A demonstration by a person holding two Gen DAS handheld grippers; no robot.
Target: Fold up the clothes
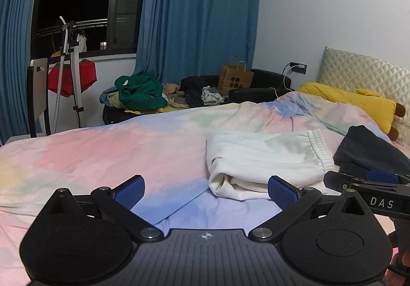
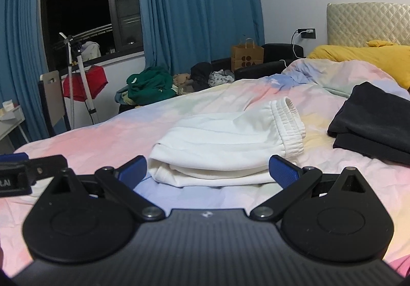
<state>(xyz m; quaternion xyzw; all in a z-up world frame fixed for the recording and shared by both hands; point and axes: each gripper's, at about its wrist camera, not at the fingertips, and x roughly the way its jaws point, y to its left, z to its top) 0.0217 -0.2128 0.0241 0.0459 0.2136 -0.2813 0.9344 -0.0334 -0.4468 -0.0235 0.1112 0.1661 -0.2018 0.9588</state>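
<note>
**Both grippers released before the folded white trousers**

Nearest: the left gripper (image 1: 206, 189) and right gripper (image 2: 207, 169), each with blue pads spread wide and nothing between them. The right gripper faces the trousers squarely; the left gripper sits just left of them, its right pad at their near edge.

Landmark: the white trousers (image 2: 223, 142), lying folded on the pastel duvet (image 1: 102, 152), fold edge toward the grippers, elastic waistband at their far right. Just right of the trousers, apart from them, lies a folded dark garment (image 2: 371, 127). Beyond the trousers: a yellow pillow (image 1: 353, 101) far right, an unsorted clothes heap (image 2: 153, 86) far left past the bed.

Judgement: the trousers look nearly finished. For a further fold, pinch all layers at the near edge with both grippers, lift evenly, and lay them over squarely to avoid skewed layers.
</note>
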